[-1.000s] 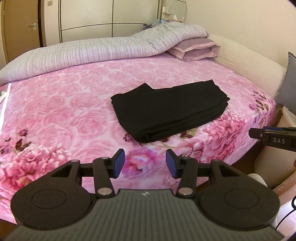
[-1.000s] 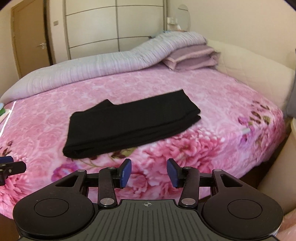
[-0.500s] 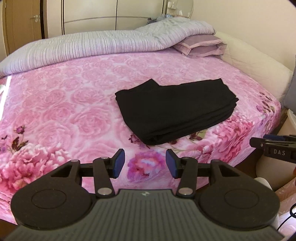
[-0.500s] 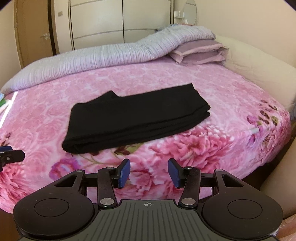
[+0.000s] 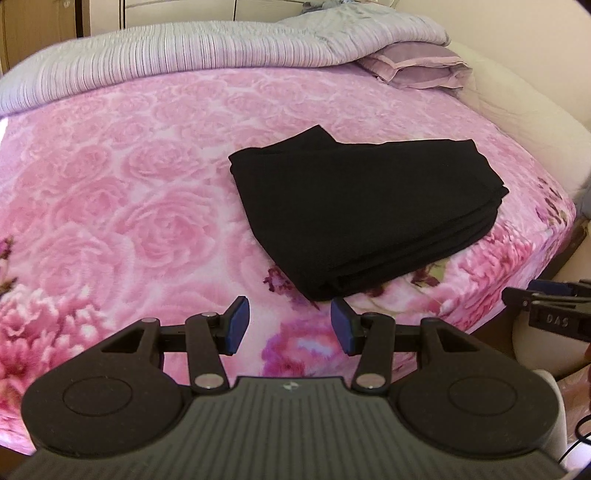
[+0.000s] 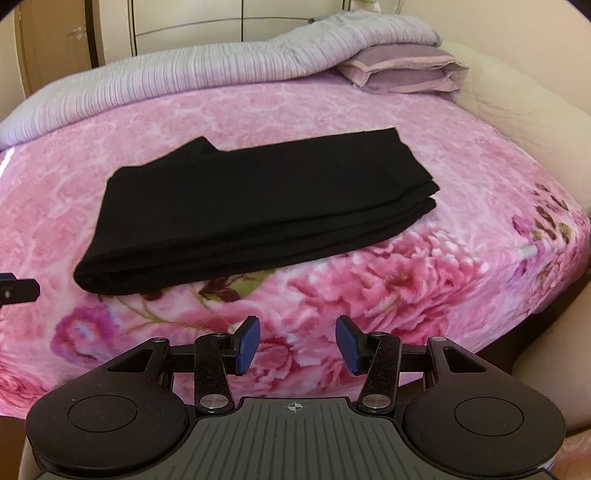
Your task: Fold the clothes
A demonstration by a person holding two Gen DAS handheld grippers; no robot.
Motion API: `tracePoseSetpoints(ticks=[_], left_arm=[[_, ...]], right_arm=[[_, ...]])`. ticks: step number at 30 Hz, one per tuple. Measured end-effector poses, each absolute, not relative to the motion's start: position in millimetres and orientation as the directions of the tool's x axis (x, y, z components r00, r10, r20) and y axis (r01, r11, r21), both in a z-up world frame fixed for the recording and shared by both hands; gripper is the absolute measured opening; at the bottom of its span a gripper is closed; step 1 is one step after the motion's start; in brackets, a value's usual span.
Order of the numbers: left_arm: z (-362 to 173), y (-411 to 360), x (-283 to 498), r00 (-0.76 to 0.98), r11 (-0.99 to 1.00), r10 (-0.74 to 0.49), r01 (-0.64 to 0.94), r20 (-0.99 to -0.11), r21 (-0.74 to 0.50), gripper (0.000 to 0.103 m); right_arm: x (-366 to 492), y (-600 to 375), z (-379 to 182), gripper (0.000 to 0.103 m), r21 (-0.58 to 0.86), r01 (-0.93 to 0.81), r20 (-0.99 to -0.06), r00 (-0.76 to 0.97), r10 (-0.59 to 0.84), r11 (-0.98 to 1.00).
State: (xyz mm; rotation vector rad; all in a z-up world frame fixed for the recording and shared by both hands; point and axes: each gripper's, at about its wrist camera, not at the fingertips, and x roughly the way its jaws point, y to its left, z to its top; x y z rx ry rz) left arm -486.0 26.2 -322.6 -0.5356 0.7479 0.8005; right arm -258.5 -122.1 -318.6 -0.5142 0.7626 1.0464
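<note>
A black garment (image 5: 362, 210) lies folded in several layers on the pink floral bed (image 5: 110, 192). It also shows in the right wrist view (image 6: 255, 210). My left gripper (image 5: 288, 325) is open and empty, just short of the garment's near left corner. My right gripper (image 6: 297, 345) is open and empty, above the bed's front edge, short of the garment's near long edge. The right gripper's tip shows at the right of the left wrist view (image 5: 546, 306). The left gripper's tip shows at the left of the right wrist view (image 6: 16, 291).
A striped lilac duvet (image 5: 184, 51) is rolled along the far side of the bed. Purple pillows (image 6: 402, 72) lie at the far right by a cream headboard (image 6: 517, 99). Wardrobe doors (image 6: 221, 22) and a wooden door (image 6: 55, 48) stand behind.
Both grippers have moved forward and closer to the bed, so the black garment looms larger. The jaws stay open. The garment has not moved.
</note>
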Motion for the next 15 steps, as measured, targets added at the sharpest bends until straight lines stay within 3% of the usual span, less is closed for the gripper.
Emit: tracePoseSetpoints(ticks=[9,15], left_arm=[[-347.2,64.5,-491.5,0.494,0.567,0.395,-0.794,-0.774,-0.217,0.043],[-357.6,78.2,-500.1,0.496,0.557,0.379,-0.796,-0.781,-0.235,0.043]], right_arm=[[-247.1,-111.2,-341.1,0.05,-0.056,-0.971,-0.578,0.221,0.785,0.232],[-294.8,-98.4,-363.7,0.05,-0.264,-0.964,-0.591,0.135,0.795,-0.032]])
